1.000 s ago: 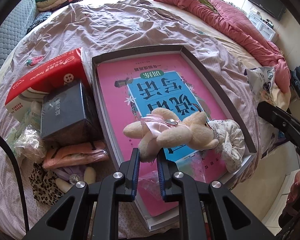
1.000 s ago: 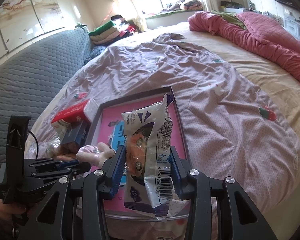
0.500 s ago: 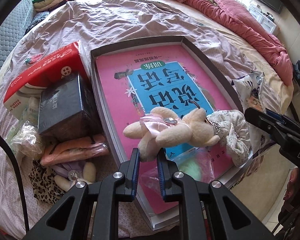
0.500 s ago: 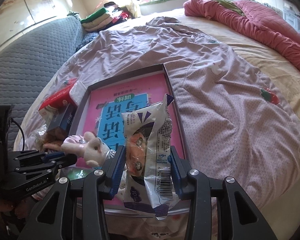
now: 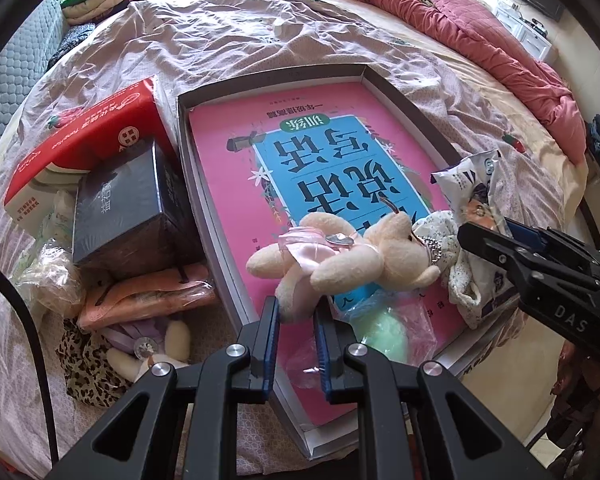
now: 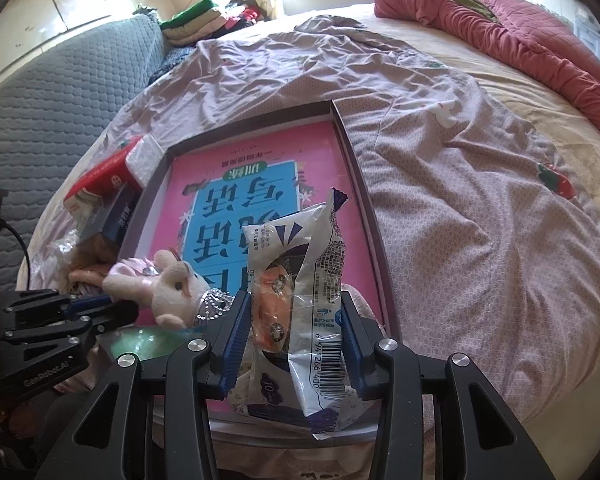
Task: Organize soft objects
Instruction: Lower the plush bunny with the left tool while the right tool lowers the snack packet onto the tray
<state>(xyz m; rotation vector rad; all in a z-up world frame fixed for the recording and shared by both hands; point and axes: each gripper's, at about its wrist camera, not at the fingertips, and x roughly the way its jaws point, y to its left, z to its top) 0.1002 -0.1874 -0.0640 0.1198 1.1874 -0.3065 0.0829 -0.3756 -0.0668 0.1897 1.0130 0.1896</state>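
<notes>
My left gripper is shut on one leg of a cream plush bear in a pink dress, held just above the near part of the grey box lid with its pink and blue lining. The bear also shows in the right wrist view, beside my left gripper. My right gripper is shut on a white and purple plastic packet over the lid's near right corner. That packet reaches into the left wrist view above a white floral scrunchie. A green item in clear wrap lies in the lid.
Left of the lid stand a red tissue box and a dark box, with an orange wrapped cloth, a leopard-print cloth and a small plush in front. A red quilt lies far right. A grey quilted headboard rises left.
My right gripper has come down and leftward with the packet, now over the lid's corner beside the scrunchie. My left gripper with the bear has hardly moved.
</notes>
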